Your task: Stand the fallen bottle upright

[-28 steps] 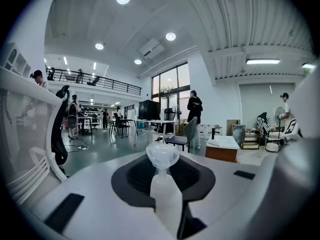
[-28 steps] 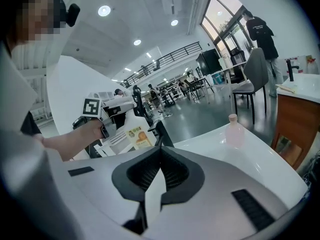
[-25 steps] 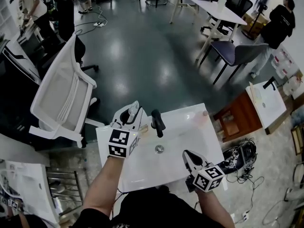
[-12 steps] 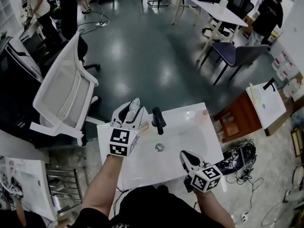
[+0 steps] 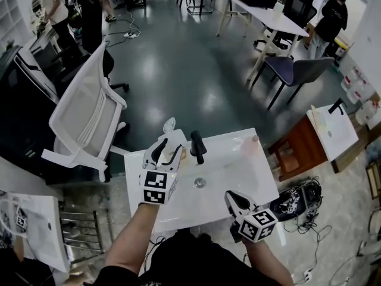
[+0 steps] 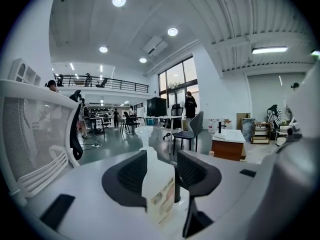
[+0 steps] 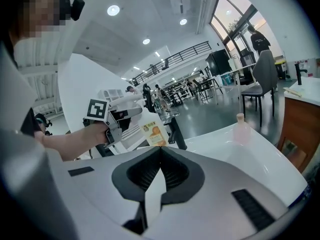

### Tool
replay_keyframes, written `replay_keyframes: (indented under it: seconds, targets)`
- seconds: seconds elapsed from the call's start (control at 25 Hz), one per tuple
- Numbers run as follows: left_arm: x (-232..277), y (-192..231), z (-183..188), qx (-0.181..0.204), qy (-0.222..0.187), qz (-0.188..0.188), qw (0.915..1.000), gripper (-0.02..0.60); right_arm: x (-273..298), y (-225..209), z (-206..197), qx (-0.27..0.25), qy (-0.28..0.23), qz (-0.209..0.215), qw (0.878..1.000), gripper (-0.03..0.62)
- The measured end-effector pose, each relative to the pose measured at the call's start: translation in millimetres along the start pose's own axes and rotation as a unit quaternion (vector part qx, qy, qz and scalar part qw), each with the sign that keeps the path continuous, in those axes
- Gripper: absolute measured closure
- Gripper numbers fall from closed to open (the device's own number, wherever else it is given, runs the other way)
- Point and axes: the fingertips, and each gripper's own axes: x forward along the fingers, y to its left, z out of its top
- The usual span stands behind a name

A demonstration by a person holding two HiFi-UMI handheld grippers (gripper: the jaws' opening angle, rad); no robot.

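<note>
The white pump bottle (image 5: 172, 137) with an orange label stands upright on the far left rim of the white sink (image 5: 238, 165), beside the black faucet (image 5: 198, 146). My left gripper (image 5: 166, 155) has its jaws opening around the bottle (image 6: 157, 189); the pads stand a little off its sides. From the right gripper view the bottle (image 7: 154, 133) shows upright in front of the left gripper (image 7: 131, 109). My right gripper (image 5: 234, 199) hovers over the sink's near right corner, shut (image 7: 160, 151) with nothing in it.
A small pink bottle (image 5: 256, 139) stands at the sink's far right corner, and the drain (image 5: 200, 183) lies mid-basin. A white mesh office chair (image 5: 89, 118) is to the left; a chair and tables are beyond, and cables lie on the floor at right.
The left gripper's jaws have spread off the bottle and the gripper has drawn back toward me; the bottle stays standing. The right gripper shifted slightly left.
</note>
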Motion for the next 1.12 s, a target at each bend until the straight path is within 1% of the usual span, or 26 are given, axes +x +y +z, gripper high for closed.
replay_keyframes:
  seconds: [0.16,0.2,0.28,0.4,0.52,0.6,0.72,0.8,0.92,1.12]
  targets:
    - [-24.7,-24.2,-8.2,-0.001,0.007,0.001,1.0,0.387,-17.6,7.6,-4.1,-0.005,-0.007,0.006,1.0,0.58]
    - [-32.1,-30.4,-12.0,-0.001,0.009,0.004,1.0,0.399,-22.2,10.3,-4.8,-0.008,-0.009,0.008,1.0,0.58]
    - [-47.5,-44.2,-20.4,-0.003,0.015,0.007,0.9999,0.444,-32.9,15.9,-5.5,-0.017,-0.015,0.012,1.0,0.58]
    - [-72.0,-65.9,-32.6,-0.011,0.028,0.007,0.9995,0.467,-51.6,24.0,-6.5,-0.036,-0.023,0.018,0.999,0.58]
    - [-96.6,-86.1,-37.4,-0.012,0.029,0.011,0.9994,0.514,-67.9,32.8,-5.7,-0.056,-0.036,0.029,0.997,0.581]
    - [-112.5,-102.1,-41.3,-0.013,0.031,0.008,0.9994,0.532,-79.2,37.4,-7.1,-0.062,-0.05,0.04,0.996,0.582]
    - [-136.4,-122.1,-46.7,-0.004,0.038,0.005,0.9993,0.543,-90.4,41.9,-13.9,-0.069,-0.062,0.053,0.994,0.581]
    - [-149.4,-130.3,-51.3,0.0,0.047,0.005,0.9989,0.548,-93.4,44.0,-15.3,-0.077,-0.063,0.053,0.994,0.582]
    - [-164.4,-137.4,-61.0,-0.01,0.057,0.006,0.9983,0.552,-97.7,48.6,-14.1,-0.082,-0.068,0.053,0.993,0.581]
    - [-172.2,-139.0,-56.6,-0.019,0.054,-0.008,0.9983,0.56,-105.9,62.4,6.0,-0.132,-0.094,0.037,0.986,0.582]
